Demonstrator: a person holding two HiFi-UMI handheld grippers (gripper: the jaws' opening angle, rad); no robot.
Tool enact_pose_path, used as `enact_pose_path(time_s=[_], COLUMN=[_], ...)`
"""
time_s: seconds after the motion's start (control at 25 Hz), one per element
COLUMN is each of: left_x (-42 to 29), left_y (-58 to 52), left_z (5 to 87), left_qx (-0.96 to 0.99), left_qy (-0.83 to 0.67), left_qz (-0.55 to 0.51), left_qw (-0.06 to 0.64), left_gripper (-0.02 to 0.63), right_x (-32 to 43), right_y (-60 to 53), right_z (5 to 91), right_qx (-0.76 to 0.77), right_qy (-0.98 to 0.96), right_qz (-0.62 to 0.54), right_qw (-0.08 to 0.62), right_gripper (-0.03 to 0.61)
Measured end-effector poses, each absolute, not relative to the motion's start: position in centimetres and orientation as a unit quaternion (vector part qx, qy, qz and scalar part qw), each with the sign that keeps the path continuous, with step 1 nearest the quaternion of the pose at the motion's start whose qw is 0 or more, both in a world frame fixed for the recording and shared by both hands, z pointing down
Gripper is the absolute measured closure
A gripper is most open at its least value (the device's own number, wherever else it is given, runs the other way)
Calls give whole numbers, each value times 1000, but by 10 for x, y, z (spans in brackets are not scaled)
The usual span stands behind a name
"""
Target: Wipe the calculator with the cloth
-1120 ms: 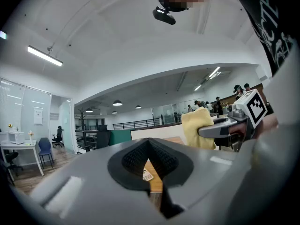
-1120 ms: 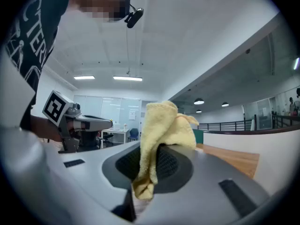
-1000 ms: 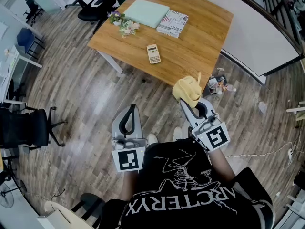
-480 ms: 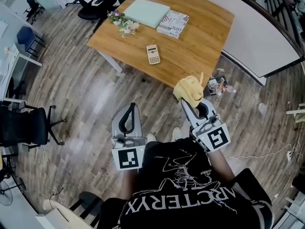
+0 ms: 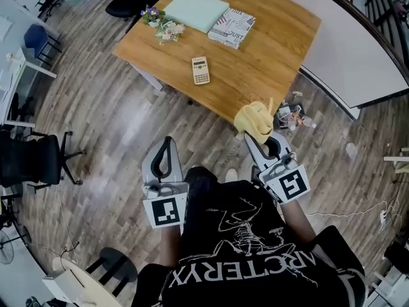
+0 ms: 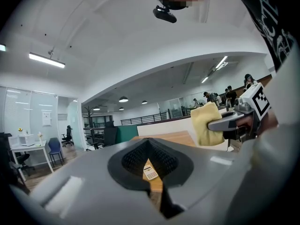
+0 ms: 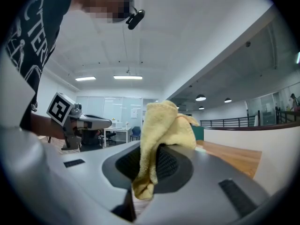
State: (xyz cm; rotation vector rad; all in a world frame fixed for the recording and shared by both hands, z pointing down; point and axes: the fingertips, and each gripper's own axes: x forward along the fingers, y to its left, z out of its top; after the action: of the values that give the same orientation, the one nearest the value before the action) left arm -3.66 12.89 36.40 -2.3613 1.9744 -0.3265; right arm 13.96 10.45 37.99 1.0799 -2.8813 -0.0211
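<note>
A beige calculator (image 5: 200, 70) lies on the wooden table (image 5: 268, 62), well ahead of both grippers; it also shows small through the left jaws' gap (image 6: 150, 173). My right gripper (image 5: 253, 139) is shut on a yellow cloth (image 5: 255, 119), held in the air off the table's near edge. In the right gripper view the cloth (image 7: 161, 130) hangs bunched between the jaws (image 7: 147, 161). My left gripper (image 5: 165, 147) is shut with nothing in it, over the floor. From the left gripper view (image 6: 149, 143) the cloth (image 6: 206, 124) shows at the right.
On the table's far side lie a pale green pad (image 5: 195, 10), a printed book (image 5: 231, 27) and a small bunch of flowers (image 5: 161, 27). Litter (image 5: 291, 117) sits on the floor by the table's corner. A black office chair (image 5: 32, 162) stands at the left.
The person has stepped forward a little; the left gripper has drifted slightly left. The right gripper still holds the cloth in much the same place.
</note>
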Motion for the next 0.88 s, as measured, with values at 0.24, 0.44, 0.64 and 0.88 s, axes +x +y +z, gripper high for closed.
enact_pose_path(time_s=[0.24,0.44,0.64,0.88], left_x=[-44,-64,-97,-122], left_y=[87,28,-31,-84], left_z=[376,382,374,368], left_qx=[-767,-784,-804,-829], left_qy=[632,611,585,548], left_qz=[-109,-111,-110,-110], left_qw=[6,3,1,4], left_gripper=[604,604,604,604], right_x=[119,88,45,8], right_y=[60,7,-47,-95], right_z=[385,387,372,362], right_qx=[339,349,365,391], right_qy=[-940,-936,-929,-919], right_qz=[-4,-5,-13,-17], right_qw=[43,54,58,54], right_gripper=[526,526,526,526])
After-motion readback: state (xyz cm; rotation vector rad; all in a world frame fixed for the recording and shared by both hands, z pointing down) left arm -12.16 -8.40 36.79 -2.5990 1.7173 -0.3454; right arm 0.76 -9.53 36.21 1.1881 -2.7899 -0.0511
